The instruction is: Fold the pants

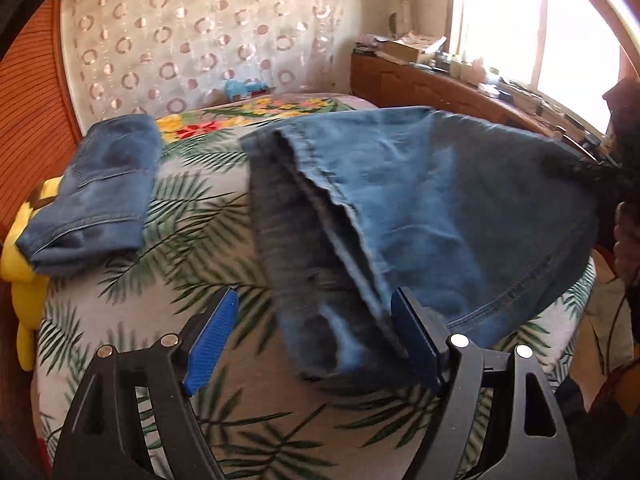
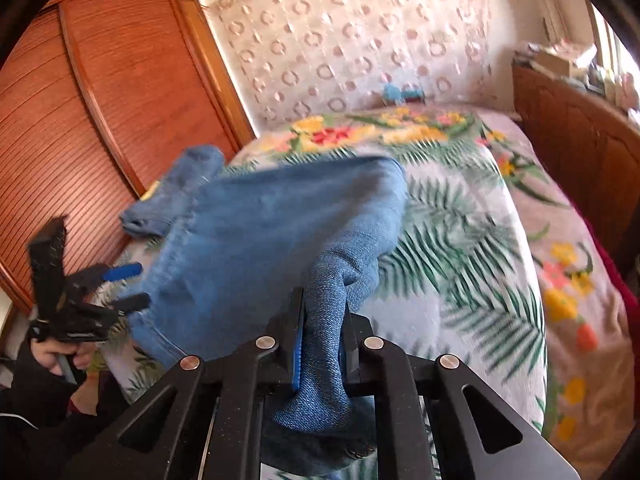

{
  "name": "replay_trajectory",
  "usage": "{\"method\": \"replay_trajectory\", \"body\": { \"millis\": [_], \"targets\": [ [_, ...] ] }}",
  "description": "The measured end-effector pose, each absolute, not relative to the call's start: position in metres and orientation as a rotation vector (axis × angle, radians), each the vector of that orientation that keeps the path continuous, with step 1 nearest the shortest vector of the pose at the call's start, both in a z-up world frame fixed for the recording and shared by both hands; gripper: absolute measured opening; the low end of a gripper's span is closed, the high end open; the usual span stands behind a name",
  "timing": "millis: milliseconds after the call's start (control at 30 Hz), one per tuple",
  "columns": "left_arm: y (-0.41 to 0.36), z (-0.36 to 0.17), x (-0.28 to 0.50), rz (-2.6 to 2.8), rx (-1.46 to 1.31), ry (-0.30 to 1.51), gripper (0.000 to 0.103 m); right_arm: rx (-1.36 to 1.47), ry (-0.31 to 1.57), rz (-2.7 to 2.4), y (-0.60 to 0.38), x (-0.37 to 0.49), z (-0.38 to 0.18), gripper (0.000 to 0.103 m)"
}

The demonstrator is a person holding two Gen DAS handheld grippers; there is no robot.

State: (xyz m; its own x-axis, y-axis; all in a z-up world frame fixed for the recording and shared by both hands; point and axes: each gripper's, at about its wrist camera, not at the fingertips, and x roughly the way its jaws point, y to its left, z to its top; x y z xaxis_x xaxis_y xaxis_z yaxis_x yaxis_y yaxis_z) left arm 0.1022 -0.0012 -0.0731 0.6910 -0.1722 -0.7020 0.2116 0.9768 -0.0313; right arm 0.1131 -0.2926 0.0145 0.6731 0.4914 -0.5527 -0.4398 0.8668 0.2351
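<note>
Blue jeans (image 1: 420, 216) hang lifted over the bed, held up at their right end. My right gripper (image 2: 322, 320) is shut on a bunched fold of the jeans (image 2: 280, 232); it shows as a dark blur in the left wrist view (image 1: 576, 168). My left gripper (image 1: 316, 320) is open, its blue pads (image 1: 212, 344) on either side of the jeans' near hanging edge, with no grip on it. It also shows in the right wrist view (image 2: 124, 284), open, beside the jeans' left edge.
A second pair of jeans (image 1: 96, 188) lies folded at the bed's left, on a yellow plush toy (image 1: 24, 264). The leaf-print bedspread (image 2: 460, 240) covers the bed. A wooden wardrobe (image 2: 100, 120) stands left, a cluttered wooden sideboard (image 1: 440, 84) right under a window.
</note>
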Motion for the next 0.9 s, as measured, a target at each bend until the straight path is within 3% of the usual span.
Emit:
{"method": "replay_trajectory", "body": {
  "millis": [367,800,900],
  "targets": [
    [0.066,-0.054,0.079,-0.128,-0.053,0.704,0.08,-0.058,0.536,0.737,-0.173,0.096,0.074,0.011],
    [0.124,-0.036,0.065,-0.035,-0.121,0.641,0.08,-0.137,0.798,0.907,-0.068,0.105,-0.013,0.01],
    [0.117,-0.033,0.063,-0.045,-0.12,0.633,0.08,-0.134,0.79,0.907,-0.073,0.106,-0.001,0.023]
  ]
}}
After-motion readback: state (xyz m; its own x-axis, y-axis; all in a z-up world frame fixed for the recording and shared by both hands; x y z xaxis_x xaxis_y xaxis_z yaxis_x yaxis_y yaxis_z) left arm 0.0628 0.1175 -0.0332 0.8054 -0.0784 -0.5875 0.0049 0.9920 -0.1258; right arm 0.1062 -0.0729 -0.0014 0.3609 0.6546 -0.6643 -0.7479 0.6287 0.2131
